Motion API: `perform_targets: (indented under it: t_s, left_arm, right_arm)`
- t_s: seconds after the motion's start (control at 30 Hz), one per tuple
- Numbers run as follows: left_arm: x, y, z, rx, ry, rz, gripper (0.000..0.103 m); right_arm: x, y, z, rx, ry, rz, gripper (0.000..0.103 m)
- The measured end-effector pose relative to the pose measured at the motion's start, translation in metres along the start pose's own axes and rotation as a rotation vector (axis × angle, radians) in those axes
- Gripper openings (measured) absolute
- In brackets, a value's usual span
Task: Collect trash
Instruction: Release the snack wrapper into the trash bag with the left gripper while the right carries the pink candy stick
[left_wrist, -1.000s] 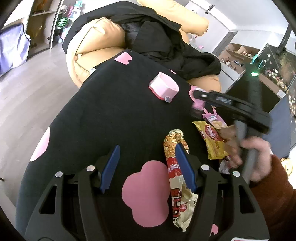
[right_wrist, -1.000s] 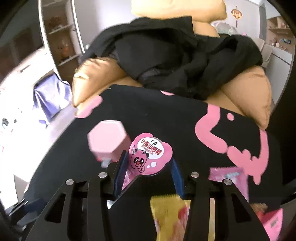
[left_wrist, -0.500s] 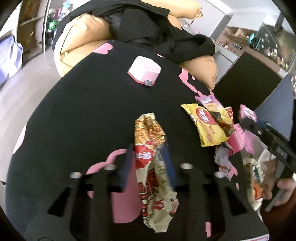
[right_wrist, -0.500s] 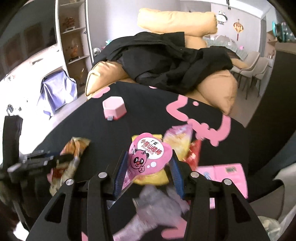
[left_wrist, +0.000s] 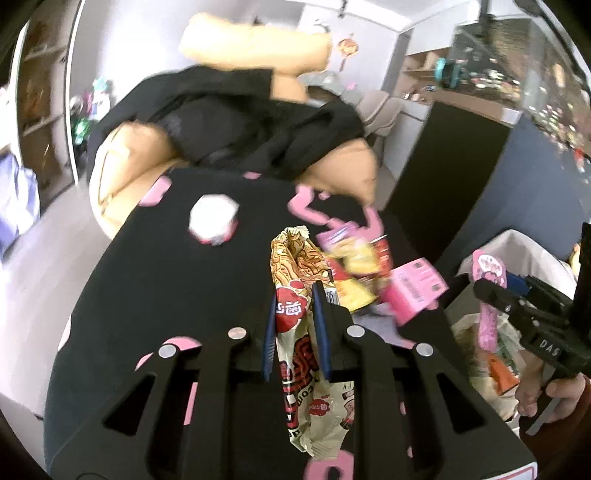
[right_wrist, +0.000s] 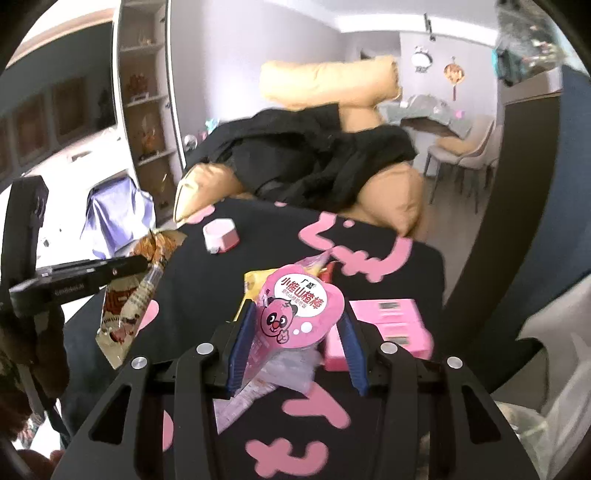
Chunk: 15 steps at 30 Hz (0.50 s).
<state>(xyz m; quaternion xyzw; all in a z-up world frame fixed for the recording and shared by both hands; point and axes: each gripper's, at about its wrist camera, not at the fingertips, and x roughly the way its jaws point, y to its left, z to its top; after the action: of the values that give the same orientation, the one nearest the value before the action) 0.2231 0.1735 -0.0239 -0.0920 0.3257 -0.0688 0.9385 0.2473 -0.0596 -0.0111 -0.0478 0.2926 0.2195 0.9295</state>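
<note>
My left gripper (left_wrist: 294, 295) is shut on a long red, white and orange snack wrapper (left_wrist: 299, 273) and holds it above the black table with pink shapes (left_wrist: 155, 280); it also shows in the right wrist view (right_wrist: 125, 314). My right gripper (right_wrist: 297, 314) is shut on a pink bear-face wrapper (right_wrist: 299, 314), which also shows in the left wrist view (left_wrist: 487, 269) over a white trash bag (left_wrist: 517, 251). Yellow and red wrappers (left_wrist: 358, 266) and a pink box (left_wrist: 413, 291) lie on the table.
A pink-and-white hexagonal box (left_wrist: 213, 219) sits further back on the table. Behind it is an orange beanbag (right_wrist: 391, 192) draped with black clothing (right_wrist: 317, 155). A clear crumpled wrapper (right_wrist: 291, 369) lies under my right gripper. Shelves stand at the left.
My left gripper has closed on the long snack wrapper and lifted it off the table. My right gripper has carried the pink wrapper back and right, to above the trash bag.
</note>
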Motion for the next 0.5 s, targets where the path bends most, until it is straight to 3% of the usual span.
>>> perform_targets:
  t_s: [0.2, 0.5]
  left_arm:
    - [-0.019, -0.063, 0.016, 0.084, -0.062, -0.068, 0.018]
    - [-0.007, -0.174, 0.02, 0.149, -0.026, -0.356, 0.018]
  right_arm:
    - [-0.054, -0.035, -0.013, 0.022, -0.078, -0.06, 0.043]
    - [-0.135, -0.11, -0.044, 0.093, -0.174, -0.236, 0.043]
